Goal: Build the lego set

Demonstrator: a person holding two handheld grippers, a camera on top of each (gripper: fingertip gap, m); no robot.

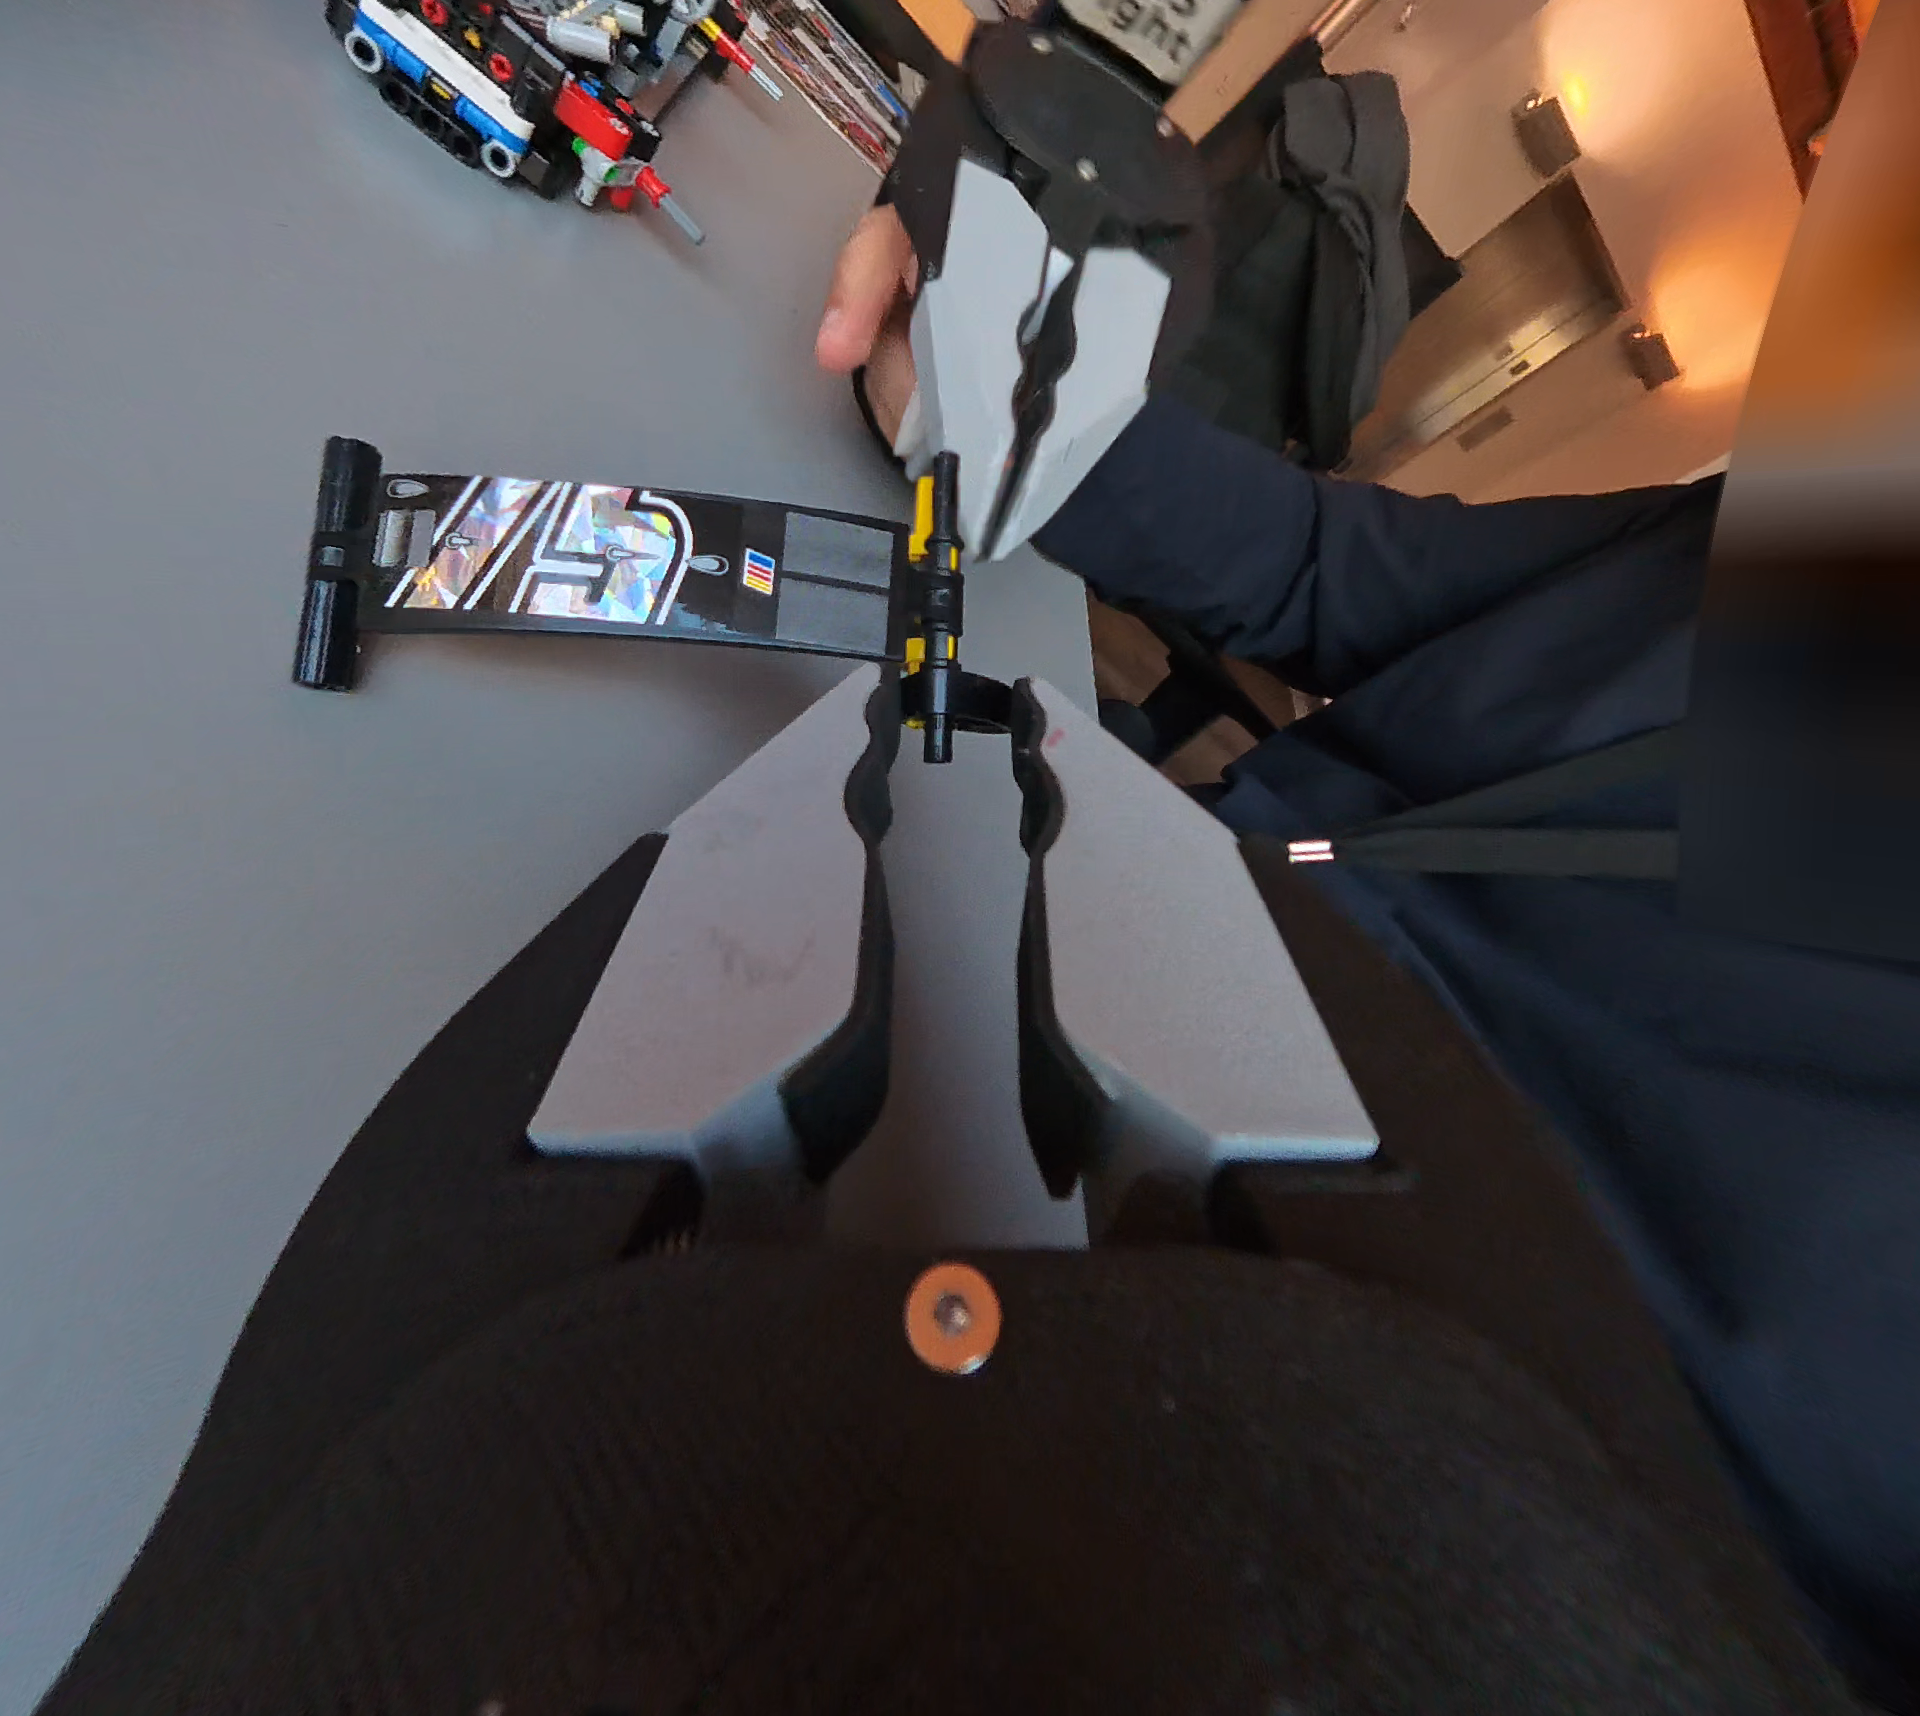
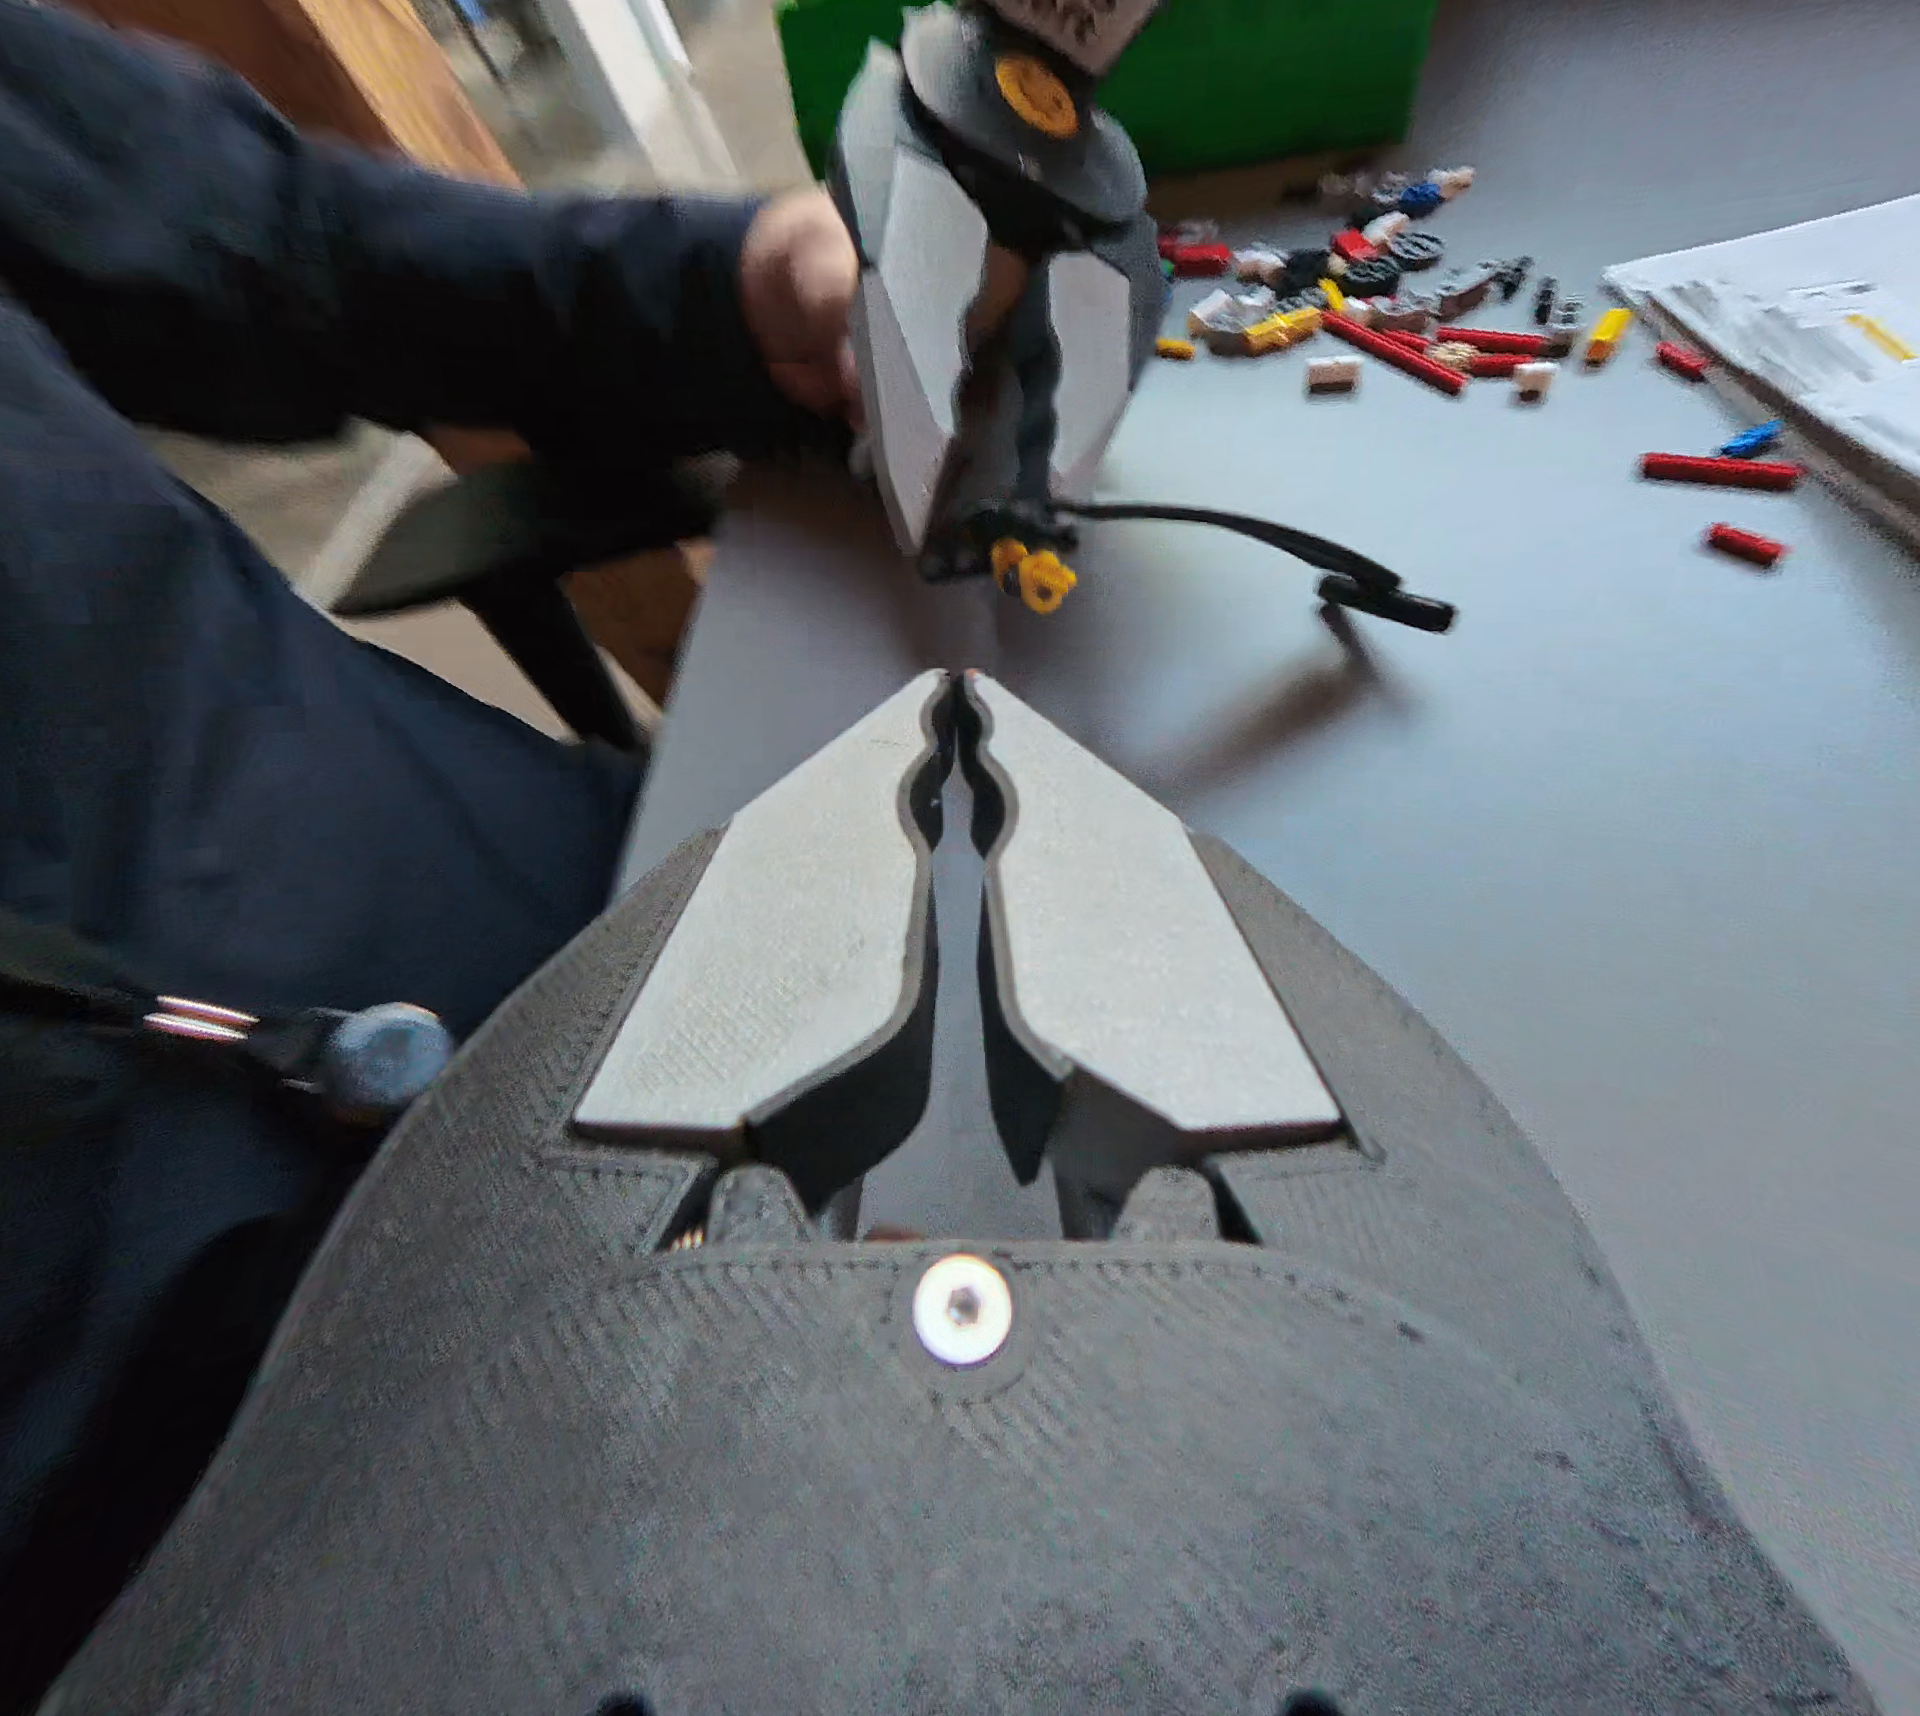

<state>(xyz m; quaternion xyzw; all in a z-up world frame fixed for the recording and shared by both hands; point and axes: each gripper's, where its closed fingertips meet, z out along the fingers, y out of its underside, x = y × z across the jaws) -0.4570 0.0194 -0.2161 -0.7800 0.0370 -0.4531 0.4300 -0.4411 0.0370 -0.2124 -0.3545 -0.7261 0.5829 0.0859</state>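
My left gripper [image 1: 954, 700] is shut on the near end of a long black panel [image 1: 623, 560] with a shiny sticker, at a black pin [image 1: 940, 586] and yellow connector [image 1: 920, 523]. In the right wrist view the left gripper [image 2: 987, 523] holds this panel [image 2: 1247, 523] by the yellow connector [image 2: 1034, 575], and the panel's far end casts a shadow on the grey table [image 2: 1558, 783]. My right gripper [image 2: 958, 679] is shut with nothing between its pads. In the left wrist view it [image 1: 987, 544] hangs just beside the pin's far end.
A half-built brick vehicle [image 1: 499, 4] stands at the table's far left. A green bin [image 2: 1299, 4], loose bricks [image 2: 1403, 316] and a paper booklet [image 2: 1787, 336] lie beyond the left gripper. A person's dark sleeve [image 1: 1351, 575] crosses the table edge. The tips of both grippers are at nearly the same place.
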